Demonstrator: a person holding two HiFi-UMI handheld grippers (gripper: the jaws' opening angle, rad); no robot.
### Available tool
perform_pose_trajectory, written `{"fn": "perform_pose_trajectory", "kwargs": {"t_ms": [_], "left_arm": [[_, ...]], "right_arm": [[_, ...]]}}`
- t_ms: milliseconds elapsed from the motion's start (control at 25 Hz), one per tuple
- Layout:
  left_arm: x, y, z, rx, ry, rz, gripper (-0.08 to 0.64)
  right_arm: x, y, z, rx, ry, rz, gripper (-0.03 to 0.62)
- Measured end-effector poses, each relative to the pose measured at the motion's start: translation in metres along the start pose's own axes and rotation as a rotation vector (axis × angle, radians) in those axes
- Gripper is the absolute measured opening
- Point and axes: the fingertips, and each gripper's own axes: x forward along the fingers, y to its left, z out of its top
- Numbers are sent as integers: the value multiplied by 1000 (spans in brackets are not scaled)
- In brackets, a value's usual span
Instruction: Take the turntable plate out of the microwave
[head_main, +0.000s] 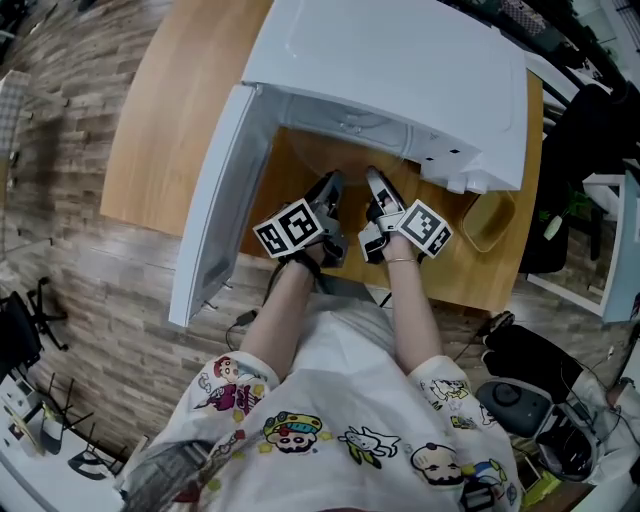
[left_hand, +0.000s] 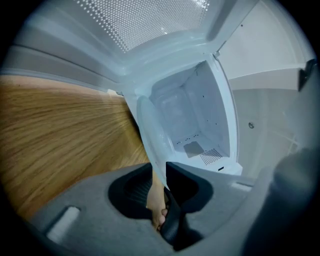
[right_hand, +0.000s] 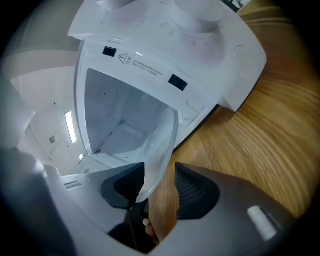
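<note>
We note a table (head_main: 170, 120) of light, straight-grained wood, standing on a plank-patterned floor (head_main: 90, 290). A white microwave (head_main: 400, 70) stands directly on the table top, with its door (head_main: 215, 210) swung open on the left side. Bare wood shows left of the door and in front of the cavity. Just right of the microwave, near the table's right edge, sits a yellowish translucent tub (head_main: 488, 220).

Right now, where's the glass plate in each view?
Head view: cannot make it out; it is clear glass.
Left gripper view: plate at centre, edge-on, running down between the jaws.
Right gripper view: centre, edge-on, between the jaws.
Shared landmark: the open microwave, behind the plate in both gripper views.
</note>
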Motion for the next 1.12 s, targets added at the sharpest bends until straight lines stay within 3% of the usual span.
{"fn": "perform_pose_trajectory", "kwargs": {"t_ms": [120,320,560,640,1120], "left_arm": [[0,1,7,8,-22,0,92],[5,9,39,-54,-93,-23,129],[24,14,60,-48,-90,-10,125],[28,16,63,-55,-89,5,83],[24,18,65,-66,-68,-40,64]], "right_arm": [[9,2,2,36,-9,20,178],[20,7,7,84,-38,52,153],[31,4,16,108,-61,52,100],[33,2,18,137,-70,49,75],[33,3,15,256,-116,116,61]]}}
